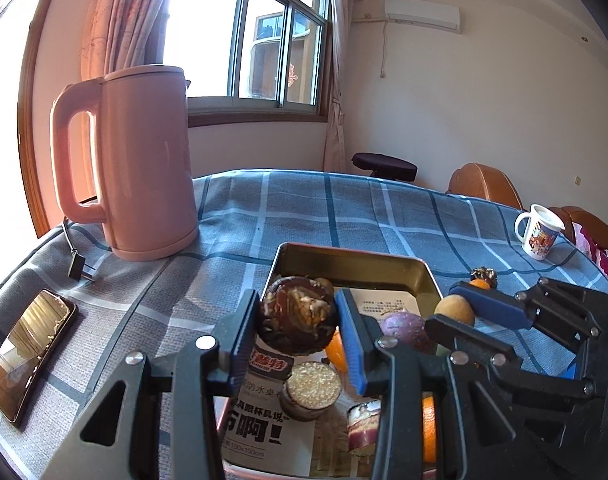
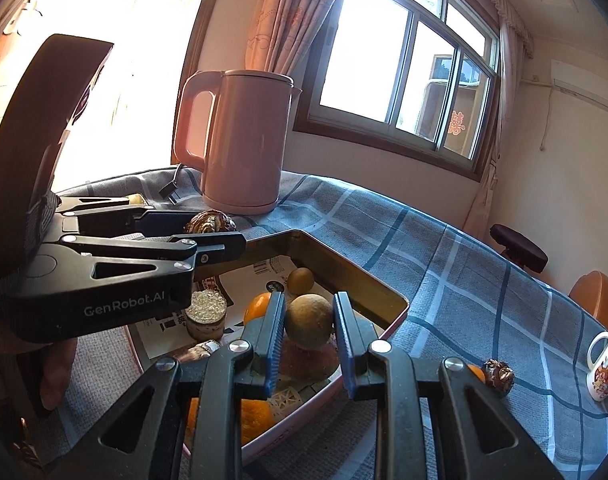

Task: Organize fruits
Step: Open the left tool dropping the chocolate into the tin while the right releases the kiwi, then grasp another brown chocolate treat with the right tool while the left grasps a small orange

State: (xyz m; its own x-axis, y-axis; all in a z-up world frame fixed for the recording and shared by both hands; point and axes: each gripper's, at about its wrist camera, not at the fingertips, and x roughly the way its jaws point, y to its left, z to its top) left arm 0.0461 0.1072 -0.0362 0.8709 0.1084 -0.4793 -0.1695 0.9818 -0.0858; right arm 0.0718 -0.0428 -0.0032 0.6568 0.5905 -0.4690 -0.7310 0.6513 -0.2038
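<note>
A metal tin tray [image 1: 355, 258] [image 2: 367, 280] on the blue plaid cloth holds oranges [image 2: 258, 306], a purple fruit [image 1: 403, 326], a small brown fruit [image 2: 300, 279] and small cakes [image 1: 312, 386]. My left gripper [image 1: 298, 322] is shut on a dark brown chocolate pastry [image 1: 298, 320] above the tray; it shows from the side in the right wrist view [image 2: 212, 221]. My right gripper [image 2: 308, 322] is shut on a round tan-brown fruit [image 2: 308, 320] over the tray, also seen in the left wrist view [image 1: 455, 310].
A pink kettle [image 1: 144, 160] stands at the back left, its plug [image 1: 80, 268] beside it. A phone [image 1: 26, 350] lies at the left. A printed mug [image 1: 539, 236] stands at the right. A small orange and a dark pastry [image 2: 497, 376] lie on the cloth near the mug.
</note>
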